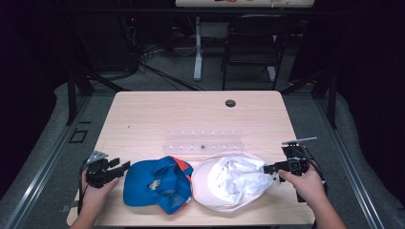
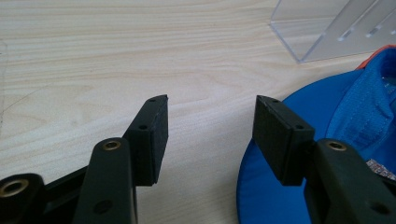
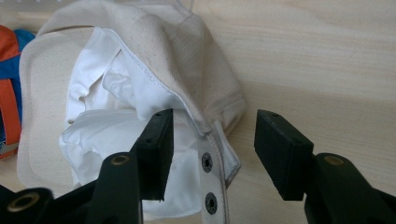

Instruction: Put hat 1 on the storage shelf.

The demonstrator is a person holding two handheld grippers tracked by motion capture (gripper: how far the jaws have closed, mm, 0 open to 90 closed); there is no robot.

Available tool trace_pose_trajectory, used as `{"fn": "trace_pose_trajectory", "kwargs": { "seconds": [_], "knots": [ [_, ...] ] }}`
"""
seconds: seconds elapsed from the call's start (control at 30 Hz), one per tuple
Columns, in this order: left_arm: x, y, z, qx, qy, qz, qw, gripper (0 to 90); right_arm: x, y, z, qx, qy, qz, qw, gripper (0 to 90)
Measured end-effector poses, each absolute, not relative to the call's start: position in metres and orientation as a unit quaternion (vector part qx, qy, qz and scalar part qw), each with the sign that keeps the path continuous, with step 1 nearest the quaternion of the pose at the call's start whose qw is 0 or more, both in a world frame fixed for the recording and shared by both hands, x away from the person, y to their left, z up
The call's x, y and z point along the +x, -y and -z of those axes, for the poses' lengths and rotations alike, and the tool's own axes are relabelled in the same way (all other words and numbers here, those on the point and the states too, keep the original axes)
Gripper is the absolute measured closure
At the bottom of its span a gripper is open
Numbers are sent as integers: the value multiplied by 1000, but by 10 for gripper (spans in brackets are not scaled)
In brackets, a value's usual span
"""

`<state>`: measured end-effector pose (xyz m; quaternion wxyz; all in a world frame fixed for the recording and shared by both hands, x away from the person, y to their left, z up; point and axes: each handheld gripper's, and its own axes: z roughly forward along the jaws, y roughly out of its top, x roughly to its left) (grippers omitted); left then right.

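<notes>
On the wooden table (image 1: 143,114), white cap's (image 3: 140,70) strap edge between parted right tongs (image 3: 212,140), untouched.

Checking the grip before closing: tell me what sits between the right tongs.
In the right gripper view, the white cap's back edge with its eyelet strap lies between the open right tongs, untouched.

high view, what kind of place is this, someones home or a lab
Most likely a lab or recording studio rather than a home: dark curtained surroundings, a lone light wood table on a metal frame, loose cables on the floor behind it, and a folding chair.
</notes>
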<state>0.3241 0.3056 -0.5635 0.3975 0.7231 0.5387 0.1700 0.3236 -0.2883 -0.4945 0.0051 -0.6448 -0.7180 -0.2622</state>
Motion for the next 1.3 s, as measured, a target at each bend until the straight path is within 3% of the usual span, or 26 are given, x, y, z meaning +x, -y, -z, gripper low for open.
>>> {"fn": "trace_pose_trajectory", "kwargs": {
  "seconds": [0.27,0.43,0.7,1.3],
  "knots": [
    [325,-306,564,723,-539,-170,397,462,326,286,508,-655,715,241,38,549],
    [325,-306,564,722,-540,-169,397,463,328,280,513,-655,719,227,58,645],
    [325,-306,564,722,-540,-170,398,463,327,273,508,-647,731,211,53,804],
    [324,-307,563,725,-540,-167,394,463,318,273,446,-638,723,255,78,813]
  ]
}}
